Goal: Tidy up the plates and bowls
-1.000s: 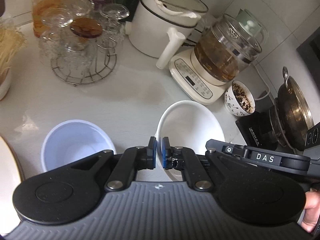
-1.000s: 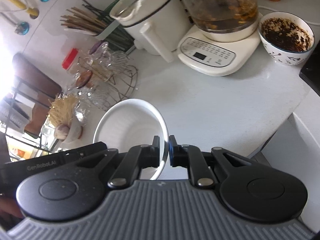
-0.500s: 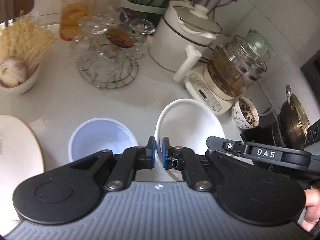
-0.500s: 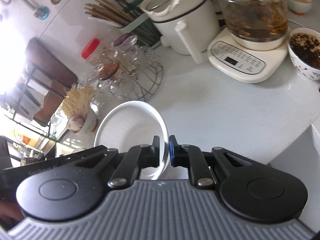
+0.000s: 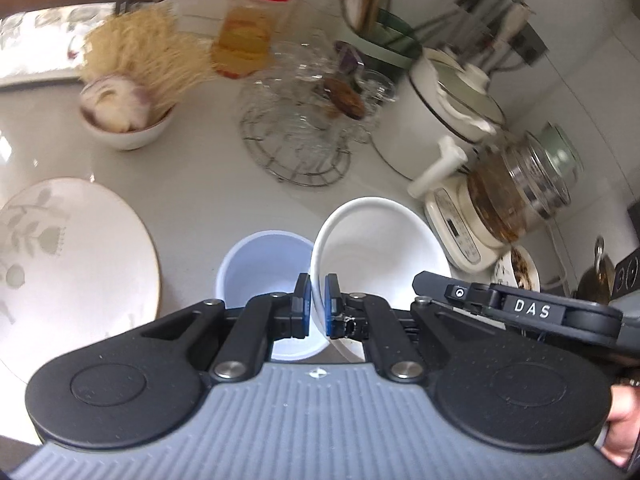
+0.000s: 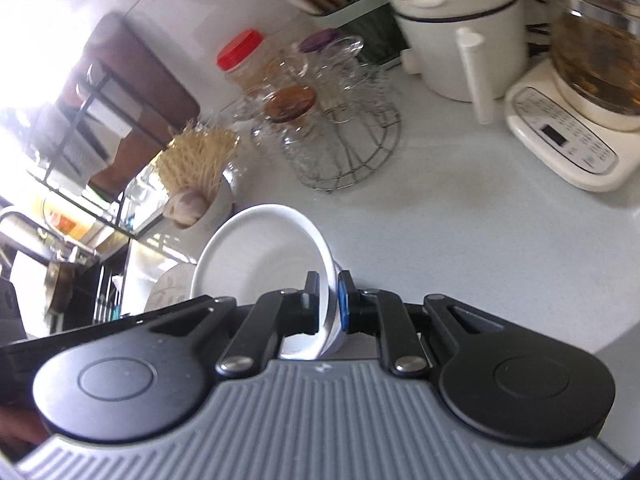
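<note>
My left gripper is shut on the left rim of a white bowl, held above the counter. My right gripper is shut on the right rim of the same white bowl; it shows in the left wrist view as a black body marked DAS. A pale blue bowl sits on the counter just left of the held bowl, partly under it. A large white plate with a grey leaf pattern lies further left.
A wire rack of glasses, a white electric pot, a glass kettle on a cream base and a red-lidded jar stand behind. A small bowl with noodles and garlic is at back left. A patterned bowl sits right.
Both grippers have carried the white bowl leftward along the counter, toward the pale blue bowl. The leaf plate and noodle bowl have come into view. Both grips are unchanged.
</note>
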A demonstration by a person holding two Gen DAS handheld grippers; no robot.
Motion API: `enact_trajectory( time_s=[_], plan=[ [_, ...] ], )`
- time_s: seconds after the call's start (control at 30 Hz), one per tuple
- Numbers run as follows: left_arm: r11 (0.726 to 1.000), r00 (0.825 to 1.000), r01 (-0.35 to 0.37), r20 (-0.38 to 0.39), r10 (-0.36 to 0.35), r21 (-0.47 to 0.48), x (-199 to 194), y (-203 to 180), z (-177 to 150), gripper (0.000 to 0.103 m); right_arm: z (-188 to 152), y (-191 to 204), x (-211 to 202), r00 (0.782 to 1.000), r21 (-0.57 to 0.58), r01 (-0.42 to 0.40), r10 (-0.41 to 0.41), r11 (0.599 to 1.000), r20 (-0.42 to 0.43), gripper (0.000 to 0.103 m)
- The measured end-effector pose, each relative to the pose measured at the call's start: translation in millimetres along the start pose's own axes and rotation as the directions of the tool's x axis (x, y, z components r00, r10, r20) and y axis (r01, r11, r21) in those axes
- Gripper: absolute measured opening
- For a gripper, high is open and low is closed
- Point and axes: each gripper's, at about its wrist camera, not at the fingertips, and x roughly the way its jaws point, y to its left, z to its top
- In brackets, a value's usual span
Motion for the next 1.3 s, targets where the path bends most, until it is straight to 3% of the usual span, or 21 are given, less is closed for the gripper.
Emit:
enact_trajectory(
  time_s=[0.3, 0.63, 0.87, 0.93, 1.0, 1.07, 1.3],
  plan=[
    [0.995, 0.997, -0.073, -0.019, 0.072, -0.065, 10, 27, 4, 0.006, 10, 14, 40, 0.995, -0.053, -0.007, 0.002, 0.999, -0.099, 0.013],
    [0.982, 0.994, -0.099, -0.061, 0.09, -0.158, 27, 50, 5, 0.006, 13, 14, 66, 0.98, -0.074, -0.003, -0.011, 0.997, -0.199, 0.013],
    [0.977, 0.99, -0.115, -0.1, 0.099, -0.179, 34, 56, 2, 0.007, 13, 11, 67, 0.978, -0.049, 0.028, -0.037, 0.998, -0.208, 0.014],
    [0.976, 0.99, -0.119, -0.097, 0.103, -0.182, 33, 57, 2, 0.013, 14, 9, 62, 0.982, -0.038, 0.031, -0.038, 0.999, -0.186, 0.026],
    [0.977, 0.99, -0.127, -0.089, 0.113, -0.174, 30, 57, 2, 0.036, 15, 7, 58, 0.985, -0.022, 0.018, -0.022, 1.0, -0.169, 0.057],
    [0.978, 0.989, -0.14, -0.073, 0.13, -0.155, 27, 55, 2, 0.046, 16, 5, 55, 0.988, -0.017, 0.01, -0.012, 1.0, -0.156, 0.057],
    [0.98, 0.993, -0.115, -0.031, 0.111, -0.163, 25, 57, 0, 0.046, 20, -17, 59, 0.987, 0.099, 0.034, -0.017, 0.994, -0.163, 0.057]
  ],
)
